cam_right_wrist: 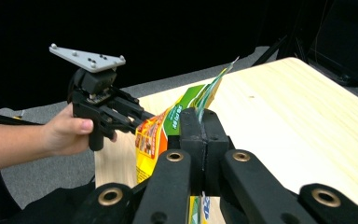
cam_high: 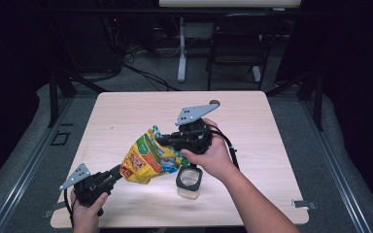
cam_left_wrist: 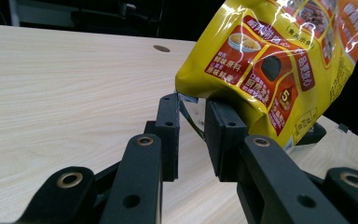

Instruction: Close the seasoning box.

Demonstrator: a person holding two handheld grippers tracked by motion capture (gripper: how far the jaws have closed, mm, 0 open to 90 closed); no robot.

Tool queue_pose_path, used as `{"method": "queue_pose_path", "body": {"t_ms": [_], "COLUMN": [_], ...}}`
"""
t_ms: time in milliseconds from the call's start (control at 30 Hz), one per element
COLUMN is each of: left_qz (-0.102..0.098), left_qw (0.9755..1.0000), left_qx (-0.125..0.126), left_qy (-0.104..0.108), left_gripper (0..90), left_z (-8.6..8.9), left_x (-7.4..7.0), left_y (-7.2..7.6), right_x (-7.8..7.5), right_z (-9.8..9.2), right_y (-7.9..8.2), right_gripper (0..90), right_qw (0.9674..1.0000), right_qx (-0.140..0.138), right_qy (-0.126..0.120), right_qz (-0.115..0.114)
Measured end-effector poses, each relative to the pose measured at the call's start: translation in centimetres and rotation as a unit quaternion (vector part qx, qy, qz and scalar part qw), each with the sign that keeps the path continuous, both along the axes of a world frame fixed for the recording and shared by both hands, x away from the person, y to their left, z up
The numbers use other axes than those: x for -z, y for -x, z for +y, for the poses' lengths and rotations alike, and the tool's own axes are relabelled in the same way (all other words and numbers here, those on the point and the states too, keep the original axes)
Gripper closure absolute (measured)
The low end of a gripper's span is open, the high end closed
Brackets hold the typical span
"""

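Observation:
A yellow printed snack bag hangs tilted above the wooden table, between my two grippers. My right gripper is shut on the bag's green top edge, which stands up between its closed jaws. My left gripper reaches the bag's lower corner from the front left. In the left gripper view a gap shows between its jaws, and the thin corner seam of the bag lies in that gap. My left gripper also shows in the right gripper view, its tips at the bag.
A clear jar with a black rim stands on the table just under my right hand. A small round hole marks the far side of the tabletop. A chair and a table leg stand beyond the far edge.

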State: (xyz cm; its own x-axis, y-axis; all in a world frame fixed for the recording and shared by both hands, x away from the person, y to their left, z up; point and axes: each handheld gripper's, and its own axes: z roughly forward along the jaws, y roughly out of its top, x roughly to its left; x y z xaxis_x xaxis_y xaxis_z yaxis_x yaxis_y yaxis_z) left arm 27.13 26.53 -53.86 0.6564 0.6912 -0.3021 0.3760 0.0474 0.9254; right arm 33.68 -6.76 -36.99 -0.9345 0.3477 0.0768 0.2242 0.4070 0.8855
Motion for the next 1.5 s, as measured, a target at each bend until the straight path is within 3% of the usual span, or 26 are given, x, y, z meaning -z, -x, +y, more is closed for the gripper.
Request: {"method": "queue_pose_path", "body": {"t_ms": [300, 933, 1200, 1500], "left_qz": [-0.004, -0.026, -0.024, -0.021], "left_qw": [1.0, 0.9994, 0.9993, 0.9993], "left_qx": [0.005, 0.012, 0.012, 0.016], "left_qy": [-0.007, -0.018, -0.026, -0.027], "left_gripper": [75.8, 75.5, 75.7, 83.4], "left_z": [-0.1, 0.2, 0.3, 0.8], "left_x": [-0.2, -0.9, -1.1, -1.3], "left_y": [0.1, 0.5, 0.6, 0.7], "right_x": [0.9, 2.3, 2.5, 2.7], "right_z": [-0.7, -1.5, -1.3, -0.7], "right_y": [-0.1, 0.1, 0.3, 0.8], "right_gripper": [90.0, 90.0, 90.0, 90.0], "right_qw": [0.9999, 0.9997, 0.9995, 0.9993], "right_qx": [0.009, 0.021, 0.019, 0.011], "right_qy": [0.012, 0.009, 0.013, 0.016], "right_qz": [-0.003, -0.012, -0.019, -0.033]}}
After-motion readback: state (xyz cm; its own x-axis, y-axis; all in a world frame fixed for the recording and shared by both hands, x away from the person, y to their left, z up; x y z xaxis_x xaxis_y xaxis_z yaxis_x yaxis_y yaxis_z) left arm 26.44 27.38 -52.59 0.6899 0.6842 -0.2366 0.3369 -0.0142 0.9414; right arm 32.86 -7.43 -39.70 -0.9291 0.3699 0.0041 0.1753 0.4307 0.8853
